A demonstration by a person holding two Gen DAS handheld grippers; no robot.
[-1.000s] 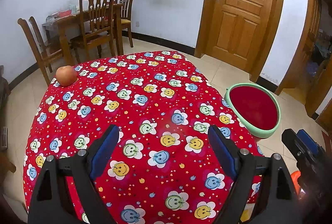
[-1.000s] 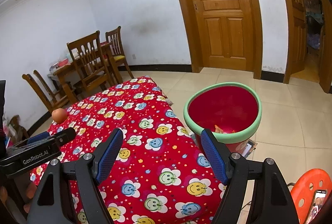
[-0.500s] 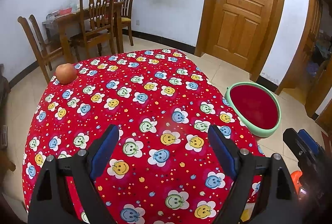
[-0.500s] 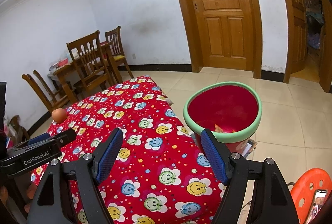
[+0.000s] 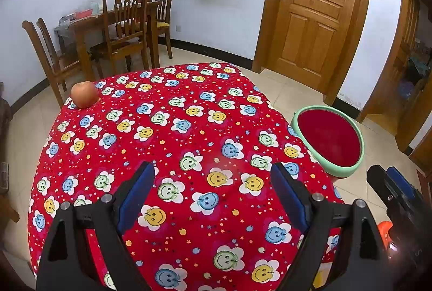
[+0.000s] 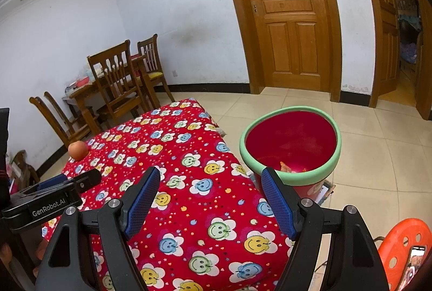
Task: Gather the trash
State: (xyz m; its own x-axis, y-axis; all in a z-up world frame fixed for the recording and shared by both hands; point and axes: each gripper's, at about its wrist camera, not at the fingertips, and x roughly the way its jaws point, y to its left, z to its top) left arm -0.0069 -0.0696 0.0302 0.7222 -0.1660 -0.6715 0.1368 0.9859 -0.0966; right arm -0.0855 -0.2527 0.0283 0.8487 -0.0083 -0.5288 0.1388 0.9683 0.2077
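Both grippers, left (image 5: pixel 212 180) and right (image 6: pixel 208 183), stand wide and hold nothing above the tablecloth (image 5: pixel 172 145). Beside the table, the bin (image 6: pixel 310 177) on the floor contains orange scraps (image 6: pixel 286 167). An apple (image 5: pixel 84 94) sits at the far corner.

"GenRobot.AI" in white on the black left gripper (image 6: pixel 93 177), somewhat small

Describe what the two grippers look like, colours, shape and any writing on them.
Both are the same build: the left gripper and right gripper each have a matte black angular frame with triangular cut-outs, silver round bolts at the joints and two flat fingers faced with textured blue pads. The left gripper's side, seen from the right wrist view, carries white "GenRobot.AI" lettering. No cables or sleeves show.
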